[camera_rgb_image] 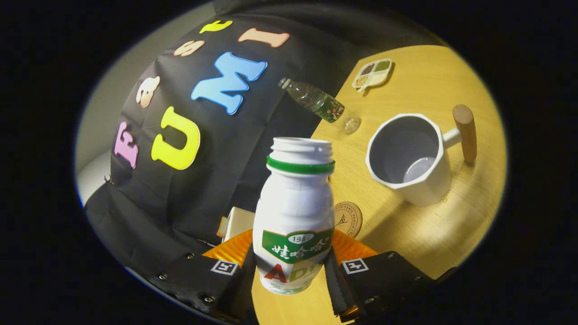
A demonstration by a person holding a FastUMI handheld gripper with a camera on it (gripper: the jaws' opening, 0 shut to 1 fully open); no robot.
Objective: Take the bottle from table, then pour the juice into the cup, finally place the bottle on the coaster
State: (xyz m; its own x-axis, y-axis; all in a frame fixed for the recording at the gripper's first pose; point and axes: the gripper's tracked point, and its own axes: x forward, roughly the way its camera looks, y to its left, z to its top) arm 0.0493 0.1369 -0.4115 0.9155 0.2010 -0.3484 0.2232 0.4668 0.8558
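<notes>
My gripper (291,266) is shut on a white juice bottle (293,212) with a green neck ring and an open mouth; both fingers press on its lower body. The bottle is held off the wooden table (420,239) and the whole scene looks tilted. Beyond the bottle and to its right stands a white cup (408,158) with a wooden handle, a little liquid pooled at its bottom. A round cork coaster (348,218) lies on the table just behind the bottle, partly hidden by it.
A clear plastic water bottle (316,100) stands near the table's far edge by the black cloth wall. A small divided dish (373,73) with several fillings sits at the far corner. A pale box (237,222) shows behind the left finger.
</notes>
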